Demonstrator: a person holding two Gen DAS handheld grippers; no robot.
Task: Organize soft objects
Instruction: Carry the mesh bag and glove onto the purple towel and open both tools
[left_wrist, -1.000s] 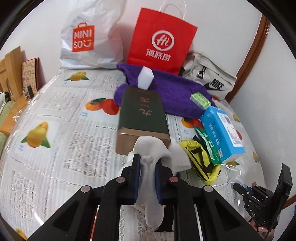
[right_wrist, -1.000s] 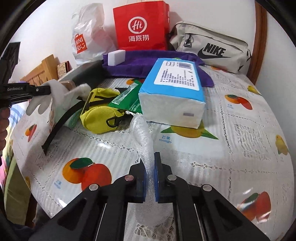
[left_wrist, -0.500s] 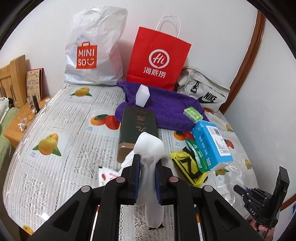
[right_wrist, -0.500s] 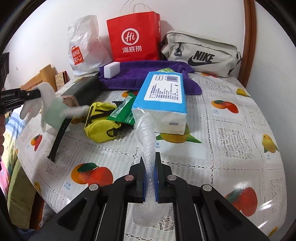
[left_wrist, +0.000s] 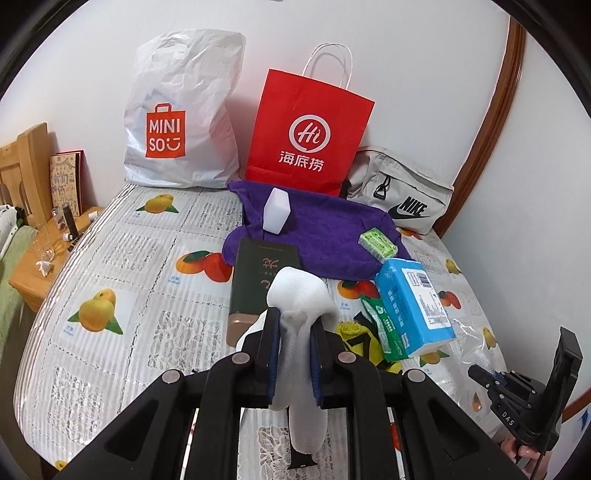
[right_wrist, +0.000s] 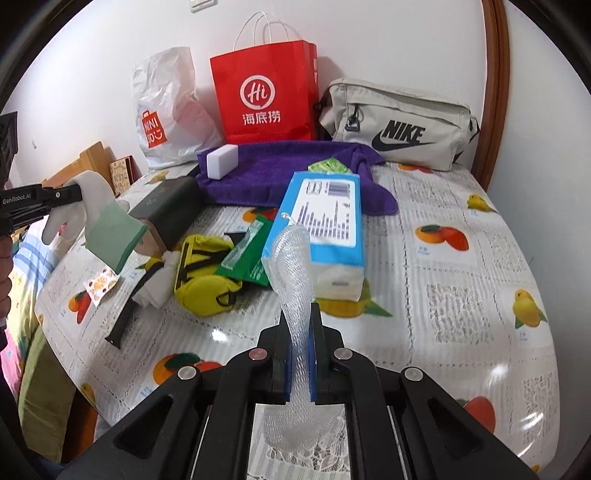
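Both loads lifted clear of the table (left_wrist: 110, 258) since a second ago. Left gripper (left_wrist: 294, 354) clamps the white sock (left_wrist: 299, 299), box (left_wrist: 258, 280) below-ahead. Right gripper (right_wrist: 299, 354) pinches bubble wrap (right_wrist: 293, 266), tissue pack (right_wrist: 325, 221) just ahead. Next: drop spots.

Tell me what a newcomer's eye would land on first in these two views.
Probably the red paper bag standing against the back wall, between the white Miniso bag and the beige Nike bag. Next, the purple towel spread in front of them, with a white sponge block on it. Up close, the left gripper is clamped on a white sock and the right gripper on clear bubble wrap.
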